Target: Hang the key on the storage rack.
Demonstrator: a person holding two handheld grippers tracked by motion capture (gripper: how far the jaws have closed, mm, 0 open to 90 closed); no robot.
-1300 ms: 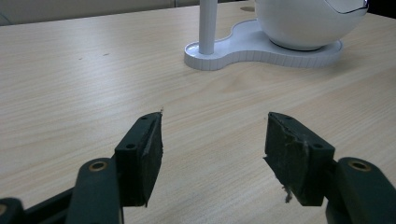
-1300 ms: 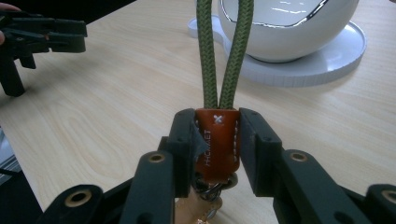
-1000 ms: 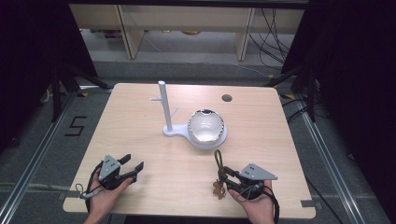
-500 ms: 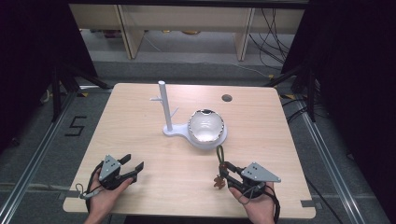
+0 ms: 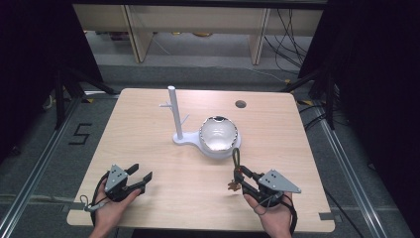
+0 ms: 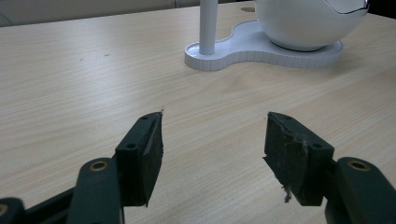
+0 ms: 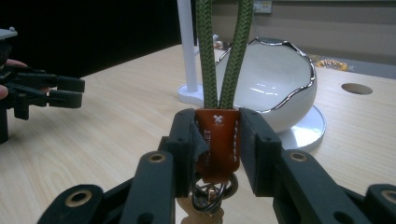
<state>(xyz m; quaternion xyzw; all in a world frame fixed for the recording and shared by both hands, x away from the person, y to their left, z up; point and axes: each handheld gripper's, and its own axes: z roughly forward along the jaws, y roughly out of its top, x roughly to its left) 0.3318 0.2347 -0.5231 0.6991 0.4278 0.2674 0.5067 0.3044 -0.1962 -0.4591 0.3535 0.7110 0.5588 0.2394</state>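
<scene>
so the right gripper [image 5: 241, 179] is clamped on the keychain [image 7: 218, 140], jaws pinching the orange leather tab, green cord loop [image 7: 224, 51] standing straight up above them and the metal ring [image 7: 209, 196] dangling underneath. in the high view that puts the keychain near the front edge of the table [image 5: 148, 148], right of centre, a little in front of the bowl [image 5: 219, 134].

left gripper [image 5: 140, 174] is parked near the front left corner, jaws wide apart, nothing in them.

my read is the loop is meant to go on the stand [image 5: 174, 116], the white post with little pegs that shares a base with the egg-shaped bowl toward the middle of the table. could also be a drop into the bowl, can't say for sure.

if it's the peg, tips:
- keep the grip low on the tab like it is now, so the loop stays open and free above the jaws
- approach the peg with the loop's opening facing it, not edge-on, the cord is narrow and will just bump off
- come in above the bowl's jagged rim, the ring could snag on it
- only let go once the cord is sitting behind the peg tip
- the stand looks light, so the free left gripper could steady the base if it starts to slide
</scene>
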